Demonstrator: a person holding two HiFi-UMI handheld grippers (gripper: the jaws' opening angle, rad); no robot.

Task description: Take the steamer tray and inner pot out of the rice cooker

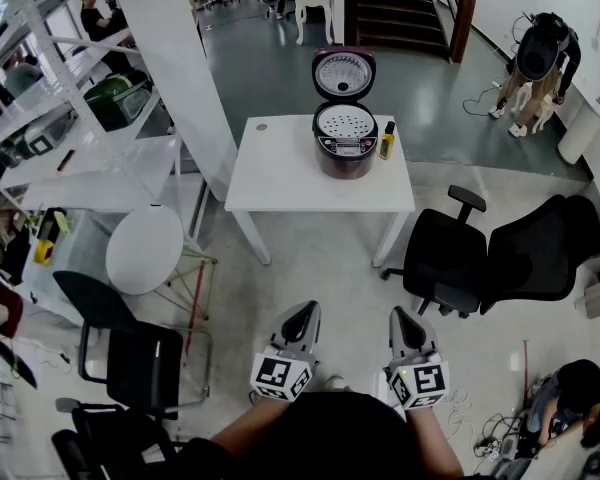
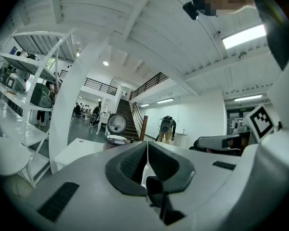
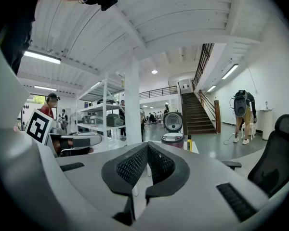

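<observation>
A dark red rice cooker [image 1: 344, 140] stands on the white table [image 1: 280, 183] with its lid raised, and the perforated white steamer tray [image 1: 345, 122] shows in its top. The inner pot is hidden under the tray. The cooker also appears far off in the left gripper view [image 2: 116, 138] and the right gripper view [image 3: 173, 137]. My left gripper [image 1: 306, 316] and right gripper [image 1: 402, 320] are held near my body, well short of the table, both shut with nothing between the jaws.
A yellow bottle [image 1: 387, 139] stands right of the cooker. Black office chairs [image 1: 500, 253] sit right of the table, another black chair [image 1: 130, 353] and a round white stool [image 1: 145, 248] at left. White shelving [image 1: 70, 98] lines the left. A person [image 1: 540, 68] bends at the far right.
</observation>
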